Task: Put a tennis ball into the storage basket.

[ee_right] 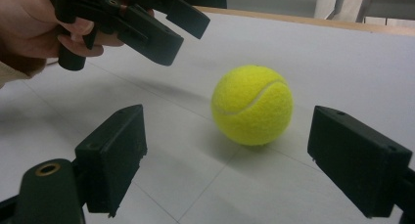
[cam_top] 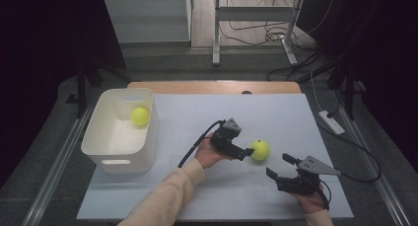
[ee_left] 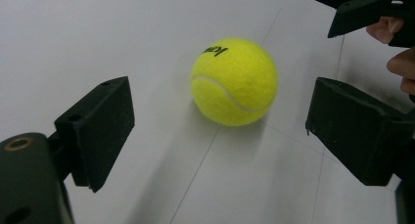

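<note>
Tennis ball (ee_left: 234, 81) ahead, between open left fingers (ee_left: 100, 131)

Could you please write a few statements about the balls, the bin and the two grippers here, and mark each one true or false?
1. A tennis ball lies inside the white bin. True.
2. The left gripper is clamped on the tennis ball on the table. False: its jaws stand open, with gaps on both sides of the ball.
3. The right gripper holds a ball. False: its jaws are open with nothing gripped between them.
4. The ball on the table rests on the white sheet, outside the bin. True.
5. The white bin stands at the table's right side. False: it stands at the left.
</note>
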The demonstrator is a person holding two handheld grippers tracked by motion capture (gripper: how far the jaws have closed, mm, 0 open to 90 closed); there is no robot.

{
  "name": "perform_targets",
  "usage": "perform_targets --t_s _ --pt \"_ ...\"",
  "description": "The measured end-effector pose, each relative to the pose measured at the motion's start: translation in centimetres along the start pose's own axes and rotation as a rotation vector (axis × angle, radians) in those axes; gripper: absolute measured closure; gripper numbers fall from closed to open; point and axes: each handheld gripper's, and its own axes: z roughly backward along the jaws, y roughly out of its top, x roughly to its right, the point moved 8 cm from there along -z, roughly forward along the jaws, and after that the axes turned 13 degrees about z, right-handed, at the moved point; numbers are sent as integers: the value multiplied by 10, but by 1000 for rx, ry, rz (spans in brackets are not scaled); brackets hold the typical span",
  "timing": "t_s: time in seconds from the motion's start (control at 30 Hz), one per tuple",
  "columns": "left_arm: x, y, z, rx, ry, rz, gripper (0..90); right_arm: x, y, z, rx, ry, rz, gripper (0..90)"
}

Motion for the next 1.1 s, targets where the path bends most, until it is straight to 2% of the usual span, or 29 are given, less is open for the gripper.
perform_targets --t_s 1.1 --pt "5 0 -30 -17 -24 -1 97 -1 1 0 12 17 -8 144"
